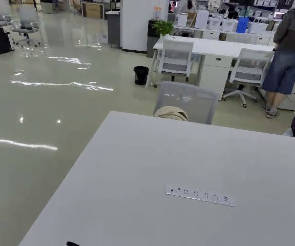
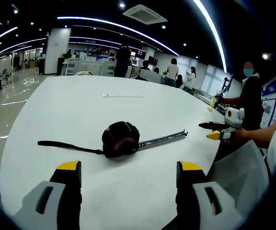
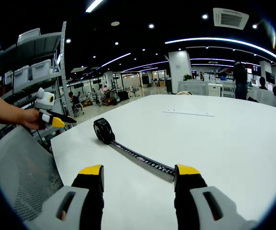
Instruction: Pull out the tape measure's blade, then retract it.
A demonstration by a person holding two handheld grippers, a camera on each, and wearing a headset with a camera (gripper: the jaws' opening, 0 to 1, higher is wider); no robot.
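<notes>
Now: tape measure [image 2: 121, 139] lies on white table [image 2: 56, 110], blade [image 2: 163, 139] partly out, black strap [image 2: 68, 145] trailing the other way. Jaws of left gripper [image 2: 128, 167] wide, holding nothing, short of the case; right gripper [image 3: 140, 171] likewise wide and empty, facing the blade's end. Power strip [image 1: 200, 195] lies farther up the table

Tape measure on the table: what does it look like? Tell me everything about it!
It is a round black tape measure with a reddish patch on its side, lying on the white table. Its dark blade, which has pale markings, is partly pulled out and lies flat on the tabletop. A thin black strap trails from the opposite side. Nothing but the table touches it.
</notes>
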